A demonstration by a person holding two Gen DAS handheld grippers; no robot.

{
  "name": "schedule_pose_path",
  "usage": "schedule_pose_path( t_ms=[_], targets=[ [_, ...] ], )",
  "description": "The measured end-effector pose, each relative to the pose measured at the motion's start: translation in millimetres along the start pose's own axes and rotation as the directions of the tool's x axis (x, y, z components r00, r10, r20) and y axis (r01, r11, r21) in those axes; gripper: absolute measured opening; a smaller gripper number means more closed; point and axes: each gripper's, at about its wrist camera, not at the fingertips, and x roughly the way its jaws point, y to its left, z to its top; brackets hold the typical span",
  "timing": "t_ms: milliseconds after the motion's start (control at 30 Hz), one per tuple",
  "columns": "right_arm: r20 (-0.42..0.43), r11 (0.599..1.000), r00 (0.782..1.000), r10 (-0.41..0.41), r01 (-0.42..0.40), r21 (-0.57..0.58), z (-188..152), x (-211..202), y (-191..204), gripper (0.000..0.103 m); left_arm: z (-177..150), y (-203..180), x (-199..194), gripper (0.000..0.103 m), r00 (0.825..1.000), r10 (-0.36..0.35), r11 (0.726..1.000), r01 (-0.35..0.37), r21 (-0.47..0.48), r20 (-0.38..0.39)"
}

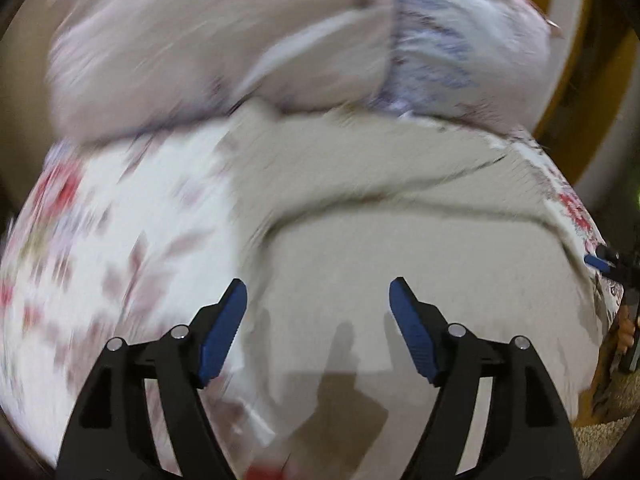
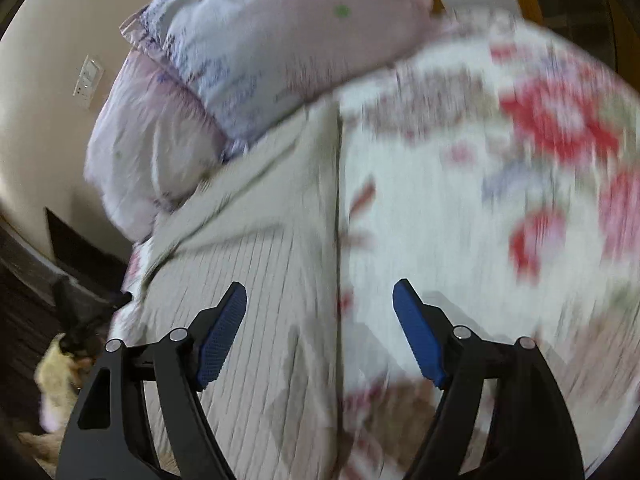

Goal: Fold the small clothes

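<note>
A pale grey-beige ribbed garment (image 1: 400, 216) lies spread flat on a floral bedsheet (image 1: 132, 232). My left gripper (image 1: 318, 316) is open and empty, hovering over the garment's near left part. In the right wrist view the same garment (image 2: 260, 248) lies to the left, with its straight edge running down the middle. My right gripper (image 2: 320, 320) is open and empty above that edge, over garment and floral sheet (image 2: 480, 200). The other gripper's blue tip (image 1: 598, 261) shows at the far right of the left wrist view. Both views are motion-blurred.
Pink and lilac pillows (image 1: 224, 52) lie at the head of the bed behind the garment, also in the right wrist view (image 2: 248, 48). A wall with a switch plate (image 2: 89, 76) is to the left. The floor and a yellowish cloth (image 2: 56, 364) lie beside the bed.
</note>
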Motion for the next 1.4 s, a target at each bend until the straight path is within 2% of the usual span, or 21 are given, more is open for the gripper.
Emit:
schedule_pose_path(
  t_ms=[67, 133, 233, 300, 333, 367, 433, 467, 567, 633, 700, 900, 933, 1000, 1033, 1067, 1133, 1167, 1233, 1333, 1400],
  targets=[
    [-0.052, 0.998, 0.997, 0.057, -0.055, 0.037, -26.8, -3.0, -4.3, 0.062, -24.7, 17.5, -8.8, 0.073, 0.999, -0.019, 0.999, 0.018, -0.049, -0.026],
    [-0.049, 0.992, 0.992, 0.118, -0.116, 0.044, -47.5, -9.9, -3.3, 0.056, -49.2, 21.4, -13.5, 0.068, 0.997, -0.064, 0.994, 0.06, -0.087, -0.044],
    [-0.108, 0.975, 0.969, 0.222, -0.219, 0.042, -80.1, -16.0, 4.3, 0.039, -84.5, 18.2, -29.4, 0.054, 0.99, -0.14, 0.985, 0.137, -0.107, -0.022],
    [-0.147, 0.958, 0.947, 0.286, -0.284, 0.03, -100.3, -19.0, 12.0, 0.036, -104.1, 12.6, -41.1, 0.045, 0.977, -0.215, 0.97, 0.212, -0.119, -0.006],
    [-0.164, 0.95, 0.936, 0.31, -0.31, 0.028, -107.6, -19.3, 14.9, 0.029, -108.9, 10.9, -41.2, 0.038, 0.967, -0.256, 0.959, 0.251, -0.132, -0.015],
    [-0.179, 0.938, 0.922, 0.345, -0.345, 0.027, -115.1, -18.6, 19.3, 0.019, -117.1, 8.7, -45.1, 0.037, 0.962, -0.272, 0.953, 0.269, -0.14, -0.002],
    [-0.181, 0.92, 0.904, 0.388, -0.39, 0.021, -120.7, -16.9, 26.5, 0.012, -125.3, 5.9, -47.1, 0.032, 0.955, -0.298, 0.944, 0.294, -0.15, 0.0],
    [-0.171, 0.912, 0.897, 0.407, -0.411, 0.015, -120.0, -15.9, 31.5, 0.011, -127.1, 5.1, -46.2, 0.023, 0.947, -0.322, 0.934, 0.317, -0.165, -0.004],
    [-0.111, 0.881, 0.876, 0.469, -0.473, -0.01, -99.3, -17.5, 50.2, 0.01, -125.4, -2.4, -39.1, 0.011, 0.921, -0.39, 0.904, 0.38, -0.196, -0.014],
    [-0.052, 0.864, 0.865, 0.499, -0.501, -0.045, -75.6, -19.9, 63.7, 0.01, -114.4, -7.7, -36.6, 0.01, 0.909, -0.416, 0.893, 0.409, -0.187, 0.003],
    [0.003, 0.861, 0.863, 0.505, -0.503, -0.073, -48.5, -19.9, 73.7, 0.01, -82.7, -2.8, -34.8, 0.009, 0.897, -0.437, 0.875, 0.44, -0.201, 0.062],
    [0.234, 0.895, 0.866, 0.443, -0.444, -0.048, 71.0, 28.0, 82.2, 0.01, 65.2, 38.6, -10.8, 0.009, 0.92, -0.278, 0.908, 0.346, -0.237, 0.278],
    [0.259, 0.899, 0.866, 0.428, -0.438, -0.021, 91.6, 43.2, 79.5, 0.01, 85.4, 43.3, 0.6, 0.01, 0.924, -0.254, 0.911, 0.328, -0.25, 0.285],
    [0.267, 0.928, 0.903, 0.337, -0.366, 0.067, 131.2, 83.4, 69.8, 0.03, 124.4, 50.6, 33.5, 0.016, 0.949, -0.189, 0.929, 0.256, -0.268, 0.254],
    [0.245, 0.946, 0.928, 0.279, -0.31, 0.096, 142.0, 98.4, 66.1, 0.065, 129.7, 57.4, 42.4, 0.033, 0.959, -0.156, 0.933, 0.222, -0.283, 0.238],
    [0.21, 0.963, 0.956, 0.204, -0.234, 0.131, 148.9, 112.8, 62.8, 0.084, 131.2, 65.8, 49.0, 0.061, 0.968, -0.123, 0.932, 0.188, -0.31, 0.217],
    [0.198, 0.964, 0.963, 0.184, -0.216, 0.155, 147.3, 118.5, 55.4, 0.089, 122.6, 80.3, 48.5, 0.085, 0.964, -0.157, 0.918, 0.223, -0.328, 0.216],
    [0.208, 0.965, 0.958, 0.195, -0.225, 0.133, 143.9, 115.9, 50.7, 0.096, 113.0, 84.3, 47.2, 0.086, 0.956, -0.19, 0.914, 0.256, -0.315, 0.224],
    [0.235, 0.974, 0.958, 0.164, -0.195, 0.115, 139.4, 109.7, 45.9, 0.097, 100.2, 87.7, 49.9, 0.086, 0.957, -0.22, 0.911, 0.27, -0.311, 0.188],
    [0.216, 0.967, 0.959, 0.184, -0.216, 0.134, 136.1, 111.9, 33.7, 0.097, 86.1, 85.9, 65.4, 0.086, 0.949, -0.289, 0.887, 0.314, -0.338, 0.125],
    [0.207, 0.964, 0.959, 0.195, -0.226, 0.138, 134.4, 110.8, 28.8, 0.097, 80.5, 76.7, 78.3, 0.084, 0.962, -0.264, 0.904, 0.27, -0.331, 0.063]
  ],
)
